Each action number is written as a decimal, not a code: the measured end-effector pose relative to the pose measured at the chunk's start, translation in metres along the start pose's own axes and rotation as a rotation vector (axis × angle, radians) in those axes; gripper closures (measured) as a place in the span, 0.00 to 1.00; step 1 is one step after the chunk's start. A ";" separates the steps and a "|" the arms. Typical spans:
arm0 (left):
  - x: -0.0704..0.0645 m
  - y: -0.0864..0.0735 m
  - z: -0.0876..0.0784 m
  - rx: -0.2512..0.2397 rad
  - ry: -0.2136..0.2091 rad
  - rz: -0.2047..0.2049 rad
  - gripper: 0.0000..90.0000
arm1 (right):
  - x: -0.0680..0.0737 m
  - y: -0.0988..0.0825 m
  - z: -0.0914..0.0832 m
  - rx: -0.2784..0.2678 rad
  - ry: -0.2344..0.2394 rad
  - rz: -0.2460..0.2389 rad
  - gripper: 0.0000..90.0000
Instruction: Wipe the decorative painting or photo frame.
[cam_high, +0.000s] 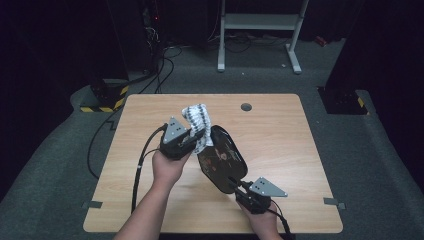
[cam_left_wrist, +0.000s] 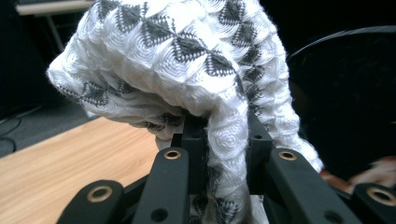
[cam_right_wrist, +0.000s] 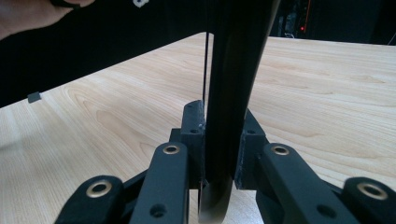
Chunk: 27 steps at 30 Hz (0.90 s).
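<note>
High view: cloth presses the black tray over the table.

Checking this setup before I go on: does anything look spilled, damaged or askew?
Nothing stands out. The left gripper holds a patterned cloth against the black tray, which the right gripper clamps by its rim, tilted above the table. No spills or damage visible.

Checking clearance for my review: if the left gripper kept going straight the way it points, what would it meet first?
Probably the black tray held up by the right gripper. The left gripper is shut on a white patterned cloth, which would press the tray first; depth is unclear.
</note>
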<state>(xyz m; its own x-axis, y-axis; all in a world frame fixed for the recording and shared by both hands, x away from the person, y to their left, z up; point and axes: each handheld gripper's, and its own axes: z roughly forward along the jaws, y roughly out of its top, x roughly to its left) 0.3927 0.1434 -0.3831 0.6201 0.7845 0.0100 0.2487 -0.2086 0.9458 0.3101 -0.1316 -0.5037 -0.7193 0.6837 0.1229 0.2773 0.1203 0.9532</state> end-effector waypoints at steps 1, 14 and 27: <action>-0.004 0.000 -0.002 -0.012 -0.019 0.001 0.84 | 0.000 0.000 0.000 0.000 0.000 0.000 0.87; -0.079 0.027 -0.019 -0.112 -0.161 0.170 0.84 | 0.000 0.000 0.000 0.000 -0.003 0.004 0.87; -0.016 0.012 -0.002 -0.057 -0.020 0.020 0.84 | 0.000 0.000 0.001 -0.002 -0.004 -0.001 0.87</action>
<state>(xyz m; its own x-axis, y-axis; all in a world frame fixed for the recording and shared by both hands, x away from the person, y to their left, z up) 0.3843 0.1296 -0.3716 0.6391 0.7687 0.0236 0.1934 -0.1904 0.9625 0.3103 -0.1307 -0.5041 -0.7170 0.6864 0.1212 0.2754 0.1193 0.9539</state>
